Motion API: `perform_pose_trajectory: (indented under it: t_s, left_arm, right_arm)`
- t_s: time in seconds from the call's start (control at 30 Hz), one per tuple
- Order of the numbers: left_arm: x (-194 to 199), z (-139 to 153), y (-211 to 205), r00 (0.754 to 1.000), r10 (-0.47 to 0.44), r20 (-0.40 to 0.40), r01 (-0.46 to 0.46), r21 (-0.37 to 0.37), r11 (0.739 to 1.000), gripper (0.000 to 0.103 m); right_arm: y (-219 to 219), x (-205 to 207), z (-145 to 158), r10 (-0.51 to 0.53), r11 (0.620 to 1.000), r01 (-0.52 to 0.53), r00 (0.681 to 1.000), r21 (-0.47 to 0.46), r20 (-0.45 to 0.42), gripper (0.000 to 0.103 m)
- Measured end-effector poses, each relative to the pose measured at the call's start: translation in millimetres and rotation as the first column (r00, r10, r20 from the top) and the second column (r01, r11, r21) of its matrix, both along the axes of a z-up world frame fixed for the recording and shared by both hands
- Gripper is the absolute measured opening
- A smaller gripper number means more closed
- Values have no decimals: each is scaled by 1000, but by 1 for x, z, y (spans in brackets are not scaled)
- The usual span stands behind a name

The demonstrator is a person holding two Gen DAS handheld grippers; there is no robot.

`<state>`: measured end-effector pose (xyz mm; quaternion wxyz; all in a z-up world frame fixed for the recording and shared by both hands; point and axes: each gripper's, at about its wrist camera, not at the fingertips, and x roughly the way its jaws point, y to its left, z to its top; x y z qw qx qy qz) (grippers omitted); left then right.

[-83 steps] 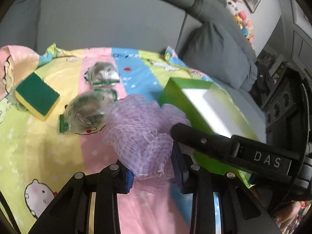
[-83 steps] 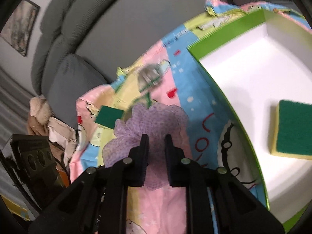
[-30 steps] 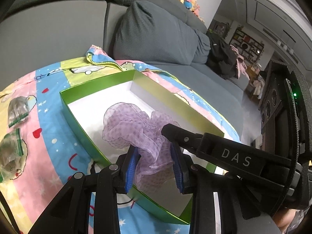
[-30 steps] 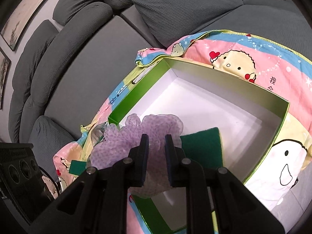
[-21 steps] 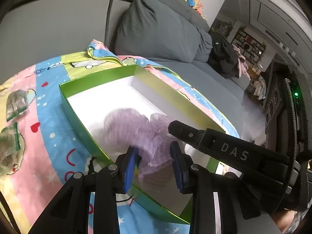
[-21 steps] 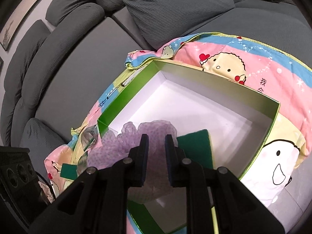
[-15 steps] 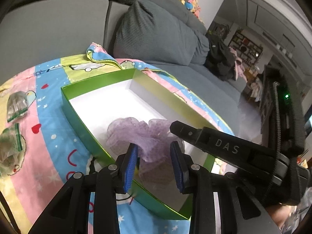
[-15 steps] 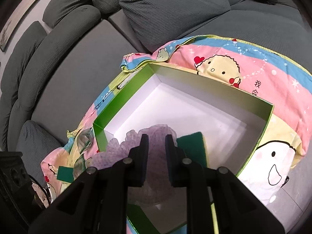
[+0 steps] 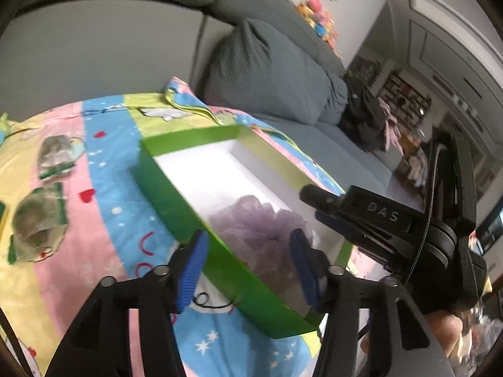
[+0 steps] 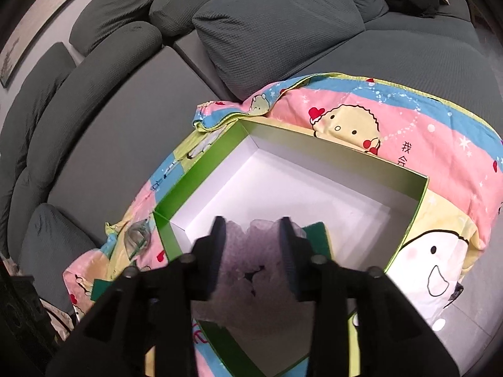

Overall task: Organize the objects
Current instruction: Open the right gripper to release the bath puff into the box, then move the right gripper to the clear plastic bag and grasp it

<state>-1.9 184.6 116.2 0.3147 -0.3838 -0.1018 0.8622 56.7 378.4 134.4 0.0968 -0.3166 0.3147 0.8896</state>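
Both tongs, left tongs (image 9: pixel 248 262) and right tongs (image 10: pixel 251 251), just opened off the purple mesh puff (image 9: pixel 261 229); retreating carelessly could snag it out of the green box (image 9: pixel 176 188).

Cartoon blanket (image 9: pixel 103 220) over grey sofa (image 10: pixel 132 116)

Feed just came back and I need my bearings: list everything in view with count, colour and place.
box: 1, green outside, white inside, on the blanket
mesh puff: 1, lilac, inside the box, near end
sponge: 1, dark green top, in the box beside the puff
clear packets: 2, transparent with green trim, on the blanket left of the box
blanket: 1, pink, blue and yellow cartoon print, over the sofa
sofa: 1, grey, with cushions
left gripper: fingers blue-padded, just opened, clear of the puff
right gripper: fingers just opened around the puff
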Motion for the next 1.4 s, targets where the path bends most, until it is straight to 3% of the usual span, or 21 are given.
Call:
perform_pose_trajectory:
  t_s: [0.2, 0.27, 0.47, 0.57, 0.63, 0.73, 0.8, 0.87, 0.97, 1.1, 1.27, 1.4]
  left_arm:
    - [1, 10, -41, 991, 127, -32, -128, 0, 992, 58]
    - [-1, 10, -55, 982, 185, -36, -186, -19, 982, 64]
    - [-9, 2, -99, 943, 333, -20, -334, -70, 940, 65]
    - [-9, 0, -118, 915, 402, -14, -402, -101, 910, 65]
    - [-8, -4, -129, 899, 437, -30, -437, -137, 889, 65]
    - [0, -15, -153, 857, 513, -51, -511, -209, 834, 65]
    - [3, -24, -172, 827, 562, -26, -550, -247, 798, 65]
    - [4, -31, -189, 804, 594, 17, -573, -242, 783, 65]
    - [3, -38, -211, 771, 629, 94, -605, -198, 771, 65]
    - [2, -44, -225, 746, 648, 153, -627, -166, 761, 65]
    - [-3, -52, -224, 739, 643, 201, -621, -168, 766, 65]
    - [-6, -55, -230, 734, 641, 226, -619, -166, 767, 65]
  right_arm:
    - [-2, 5, 6, -17, 999, 15, 998, -40, -59, 64]
    - [-5, 6, 10, -19, 999, 16, 997, -39, -77, 65]
    - [-20, 6, 19, -8, 1000, 7, 995, -4, -102, 68]
    - [-31, 4, 23, 22, 1000, -22, 992, 2, -124, 76]
    - [-44, 1, 28, 61, 998, -59, 989, 19, -138, 76]
    - [-64, -5, 30, 124, 992, -119, 983, 41, -133, 76]
    - [-75, -12, 28, 164, 986, -159, 979, 47, -124, 76]
    - [-91, -20, 25, 216, 976, -212, 971, 42, -106, 76]
    - [-113, -32, 19, 290, 957, -288, 953, 35, -84, 76]
    - [-147, -51, 7, 388, 921, -387, 921, 28, -38, 77]
    - [-197, -96, -15, 469, 880, -473, 878, 32, 92, 77]
    - [-223, -129, -32, 515, 854, -519, 843, -16, 156, 77]
